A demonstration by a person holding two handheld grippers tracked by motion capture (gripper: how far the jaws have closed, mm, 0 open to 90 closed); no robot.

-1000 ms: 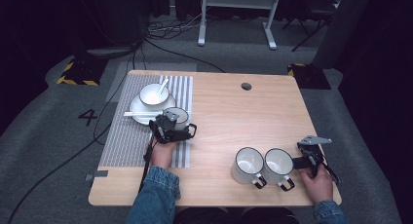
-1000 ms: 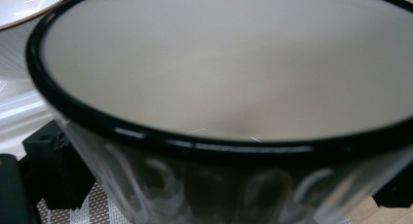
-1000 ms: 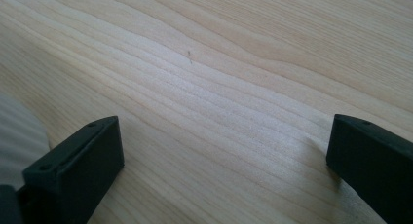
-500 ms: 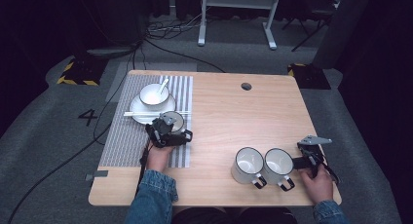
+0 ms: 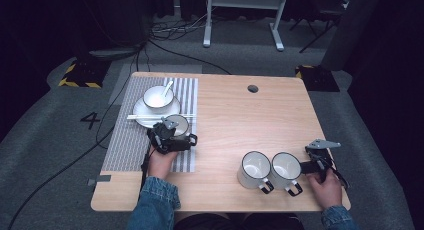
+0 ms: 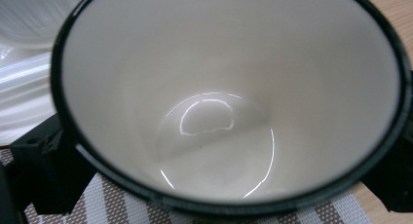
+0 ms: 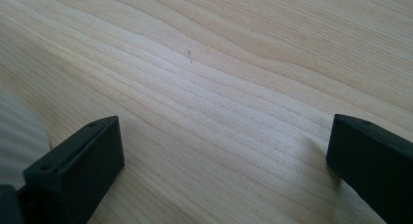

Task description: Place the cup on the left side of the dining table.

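Note:
A white mug [image 5: 179,124] with a black rim stands on the striped placemat [image 5: 125,140], just in front of the plate. My left gripper [image 5: 176,135] is shut on the mug, one black jaw on each side. In the left gripper view the mug's glossy empty inside [image 6: 229,87] faces the camera, with my left gripper [image 6: 221,185] clamped around it low down. Two more white mugs [image 5: 255,167] [image 5: 285,167] stand side by side at the near right. My right gripper [image 5: 306,166] rests open just right of them, over bare wood [image 7: 224,156].
A white bowl [image 5: 158,97] with a spoon [image 5: 167,87] sits on a plate [image 5: 142,121] at the placemat's far end, chopsticks [image 5: 145,116] laid across it. The wooden table [image 5: 240,120] has a cable hole [image 5: 253,88] near its far edge. Cables and desk legs lie on the floor beyond.
My left gripper has shifted slightly toward the near side with the mug between its jaws. The right hand and the two mugs have stayed put.

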